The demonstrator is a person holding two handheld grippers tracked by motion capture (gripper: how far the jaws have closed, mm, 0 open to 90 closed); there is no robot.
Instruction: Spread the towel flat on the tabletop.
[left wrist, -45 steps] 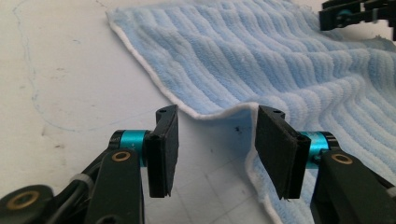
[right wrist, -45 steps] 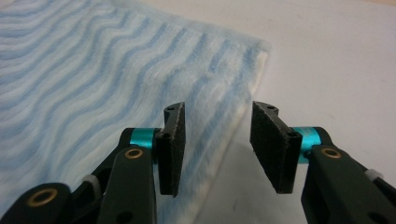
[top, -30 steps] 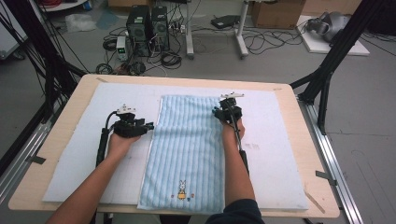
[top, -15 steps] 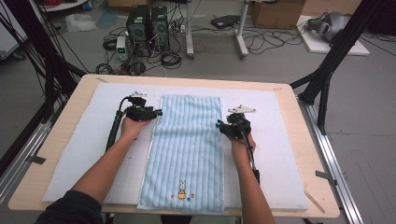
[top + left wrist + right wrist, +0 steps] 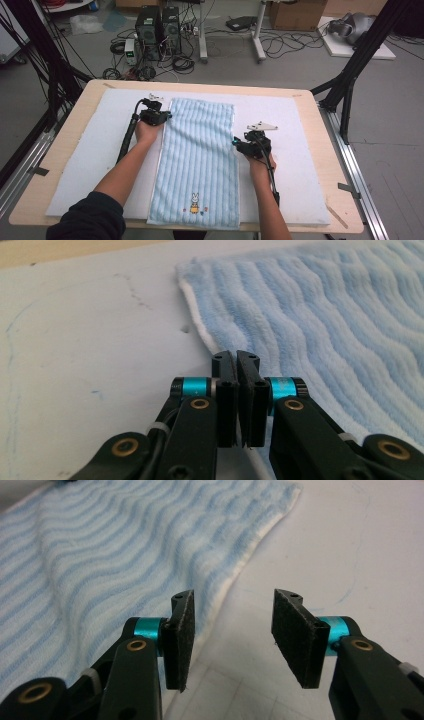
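A light blue striped towel lies flat lengthwise on the white mat, with a small bunny motif at its near end. My left gripper is at the towel's far left edge. In the left gripper view its jaws have just been closing and now stand together on the white hem of the towel. My right gripper sits at the towel's right edge, its jaws having just opened a little further. In its own view the right gripper is open, with bare mat between its pads and the towel beside the left pad.
The mat covers most of the wooden table. Black frame struts stand at the right and left of the table. Computer cases, cables and boxes sit on the floor beyond the far edge.
The left hand slid toward the far left corner of the towel and its jaws closed. The right hand moved off the far end of the towel to its right edge, nearer me.
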